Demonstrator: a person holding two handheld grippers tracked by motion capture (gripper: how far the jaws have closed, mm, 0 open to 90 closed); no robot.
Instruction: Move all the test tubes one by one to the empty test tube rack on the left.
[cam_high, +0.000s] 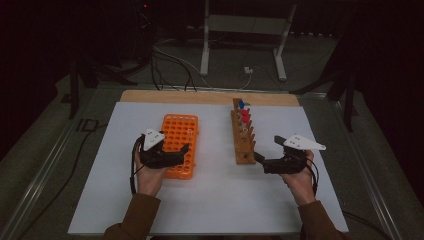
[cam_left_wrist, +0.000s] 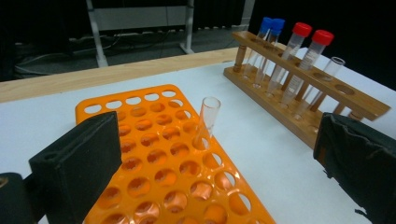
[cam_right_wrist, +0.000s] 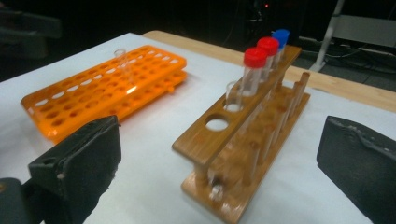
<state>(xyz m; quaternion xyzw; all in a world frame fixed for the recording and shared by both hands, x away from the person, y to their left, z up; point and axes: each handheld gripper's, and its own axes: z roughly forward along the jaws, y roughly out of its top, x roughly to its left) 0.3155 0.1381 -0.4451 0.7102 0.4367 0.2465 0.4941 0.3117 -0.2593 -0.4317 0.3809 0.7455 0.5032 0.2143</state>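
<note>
Standing in orange rack (cam_left_wrist: 154, 163), clear tube (cam_left_wrist: 208, 119) beyond open left tongs (cam_left_wrist: 219, 158) (untouched).

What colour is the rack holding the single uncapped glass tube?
Orange rack; clearest in the left gripper view, with the tube standing in it.

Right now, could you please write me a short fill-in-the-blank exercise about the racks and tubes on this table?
1. The clear uncapped glass tube stands in the ___ plastic rack.
2. The wooden rack holds two red-capped tubes and two ___-capped tubes.
3. The left gripper has its jaws ___, with nothing between them.

Missing words: orange; blue; open
</note>
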